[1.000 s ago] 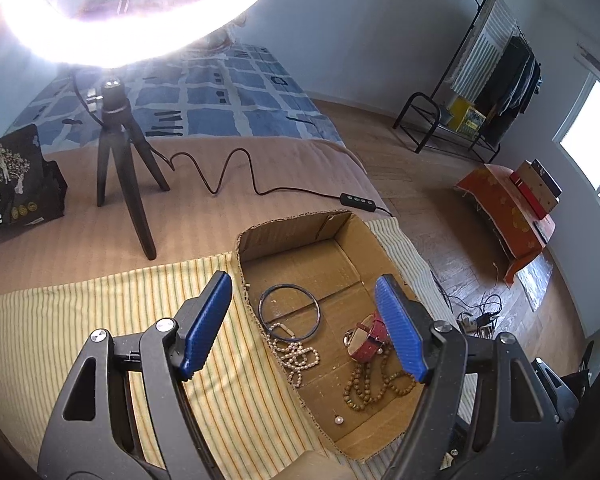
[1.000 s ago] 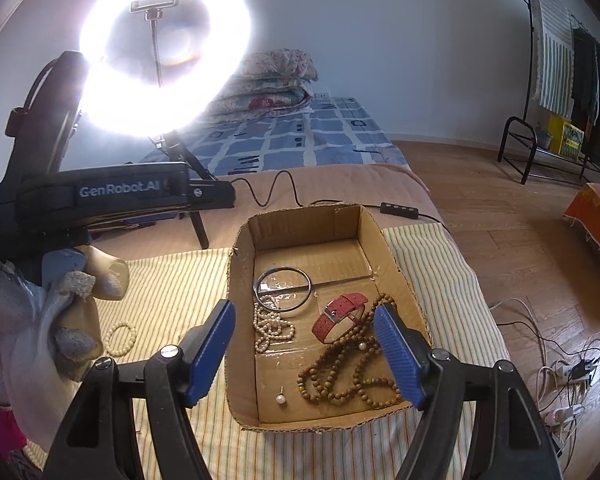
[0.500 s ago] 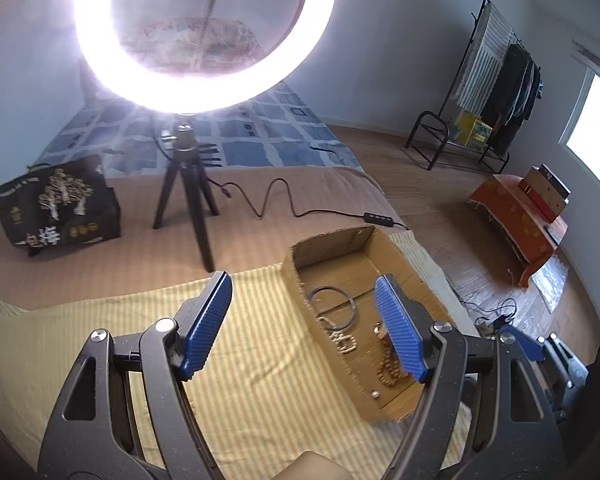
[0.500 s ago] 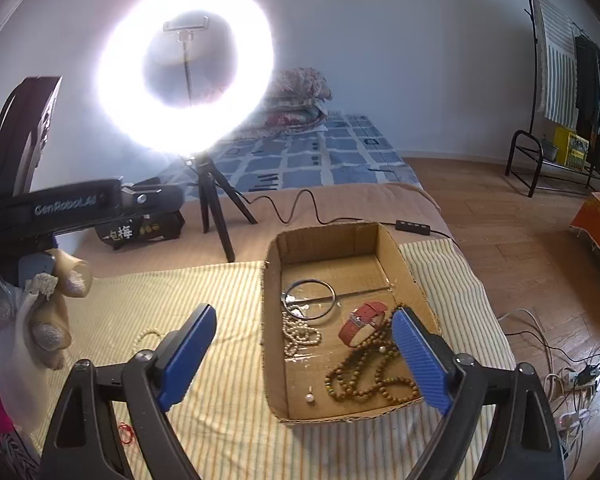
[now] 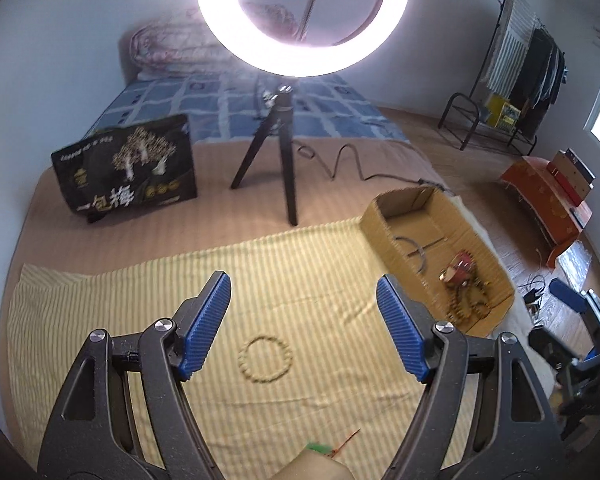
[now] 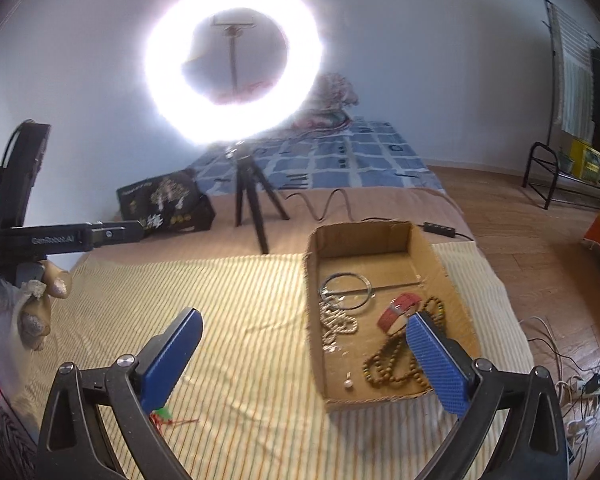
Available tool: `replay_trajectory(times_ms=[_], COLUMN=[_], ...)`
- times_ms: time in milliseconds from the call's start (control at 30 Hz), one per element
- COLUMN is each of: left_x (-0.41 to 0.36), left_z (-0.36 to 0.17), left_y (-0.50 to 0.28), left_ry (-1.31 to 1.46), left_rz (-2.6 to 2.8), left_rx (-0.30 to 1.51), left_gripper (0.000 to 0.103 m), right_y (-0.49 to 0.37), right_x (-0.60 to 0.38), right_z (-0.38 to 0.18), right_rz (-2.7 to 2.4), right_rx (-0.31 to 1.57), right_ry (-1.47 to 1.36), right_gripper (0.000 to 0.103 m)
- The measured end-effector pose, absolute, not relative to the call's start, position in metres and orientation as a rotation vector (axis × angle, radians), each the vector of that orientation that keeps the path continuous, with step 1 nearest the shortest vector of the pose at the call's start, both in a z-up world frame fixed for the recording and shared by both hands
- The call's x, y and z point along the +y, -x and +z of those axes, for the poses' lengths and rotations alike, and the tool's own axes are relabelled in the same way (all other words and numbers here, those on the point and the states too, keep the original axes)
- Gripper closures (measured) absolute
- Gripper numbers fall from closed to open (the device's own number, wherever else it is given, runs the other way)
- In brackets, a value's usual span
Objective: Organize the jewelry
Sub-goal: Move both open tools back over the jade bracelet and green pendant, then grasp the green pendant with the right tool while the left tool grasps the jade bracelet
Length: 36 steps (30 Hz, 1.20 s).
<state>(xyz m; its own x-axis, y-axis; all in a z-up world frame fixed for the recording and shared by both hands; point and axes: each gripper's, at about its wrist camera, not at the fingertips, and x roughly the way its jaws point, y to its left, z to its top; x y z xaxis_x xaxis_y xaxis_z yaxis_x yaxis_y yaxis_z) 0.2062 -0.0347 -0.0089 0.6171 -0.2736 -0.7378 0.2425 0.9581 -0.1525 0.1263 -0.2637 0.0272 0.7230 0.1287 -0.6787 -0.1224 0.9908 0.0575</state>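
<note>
Since a moment ago the left gripper (image 5: 303, 326) has swung away from the shallow brown cardboard box (image 5: 374, 222) and now hangs over the yellow striped cloth (image 5: 100, 304). Its blue ribbed pads are spread wide, with nothing between them. A small ring of pale beads (image 5: 265, 359) lies flat on the cloth just below the gap, touching neither pad.

There is open cloth all round that bracelet; the box stands well off at 2 o'clock, near the cloth's right edge. At 6 o'clock a thin red strand with a green tag (image 5: 332, 445) lies beside the lower border.

The right gripper (image 6: 304, 354) has eased back a little and is likewise spread and empty. Its right pad hangs over the box's near right corner, its left pad over bare cloth. At 9 o'clock in that view, a gloved hand (image 6: 28, 308) grips the left tool's black handle.

Inside the box lie a thin metal bangle (image 6: 346, 291), a heap of pale pearls (image 6: 336, 326), a red watch strap (image 6: 400, 311), a string of brown wooden beads (image 6: 388, 364) and one loose pearl (image 6: 348, 383).

At 12 o'clock a glowing ring lamp on a black tripod (image 6: 256, 204) stands on the tan blanket beyond the cloth.
</note>
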Motion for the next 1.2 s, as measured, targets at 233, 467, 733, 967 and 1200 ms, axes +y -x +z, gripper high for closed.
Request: replay_trajectory(times_ms=[233, 467, 733, 967, 1200], left_x=[-0.002, 0.011, 0.009, -0.005, -0.022], left_z=[-0.048, -0.071, -0.09, -0.116, -0.139], left_y=[-0.203, -0.208, -0.214, -0.22, -0.224], left_ry=[0.051, 0.076, 0.075, 0.05, -0.003], left_rz=[-0.266, -0.272, -0.298, -0.314, -0.289], left_rx=[0.922, 0.961, 0.993, 1.053, 1.094], left_gripper=[0.025, 0.025, 0.025, 0.025, 0.025], right_y=[-0.118, -0.112, -0.1, -0.095, -0.095], right_x=[-0.229, -0.182, -0.141, -0.129, -0.121], right_z=[0.007, -0.028, -0.069, -0.09, -0.1], right_rz=[0.229, 0.352, 0.465, 0.525, 0.547], right_rx=[0.792, 0.884, 0.973, 1.024, 1.047], right_ry=[0.036, 0.119, 0.206, 0.227, 0.26], right_gripper=[0.0, 0.001, 0.007, 0.011, 0.014])
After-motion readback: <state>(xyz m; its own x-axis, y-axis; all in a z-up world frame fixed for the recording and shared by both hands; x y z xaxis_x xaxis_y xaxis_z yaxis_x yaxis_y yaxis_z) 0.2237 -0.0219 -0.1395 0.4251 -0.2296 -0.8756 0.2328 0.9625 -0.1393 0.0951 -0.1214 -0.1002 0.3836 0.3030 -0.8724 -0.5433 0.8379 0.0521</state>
